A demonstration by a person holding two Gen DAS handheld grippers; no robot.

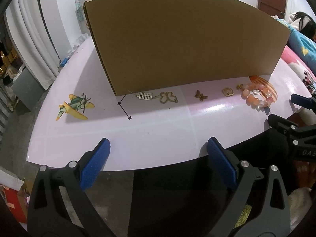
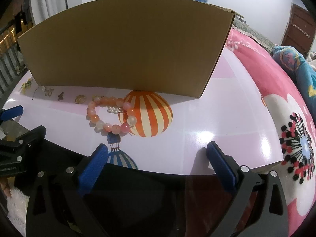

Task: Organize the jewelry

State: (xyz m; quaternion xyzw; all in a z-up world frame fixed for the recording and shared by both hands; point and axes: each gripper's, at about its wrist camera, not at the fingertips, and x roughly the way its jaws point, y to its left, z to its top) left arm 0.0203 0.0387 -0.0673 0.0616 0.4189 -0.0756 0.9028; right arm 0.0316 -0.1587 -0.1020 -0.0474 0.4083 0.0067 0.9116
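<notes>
Left wrist view, mid-frame, in a row left to right just below the cardboard: small silver abacus-shaped charm (image 1: 145, 96), flat; open gold butterfly-outline pendant (image 1: 168, 98) just beside it; small solid bronze butterfly charm (image 1: 201, 95), apart; round gold ring-shaped charm (image 1: 228, 91); pink-and-orange round-bead bracelet (image 1: 257, 96), closed loop lying flat at right. Right wrist view: bracelet centre-left, encircling a small silver comb-like piece (image 2: 114, 109).
</notes>
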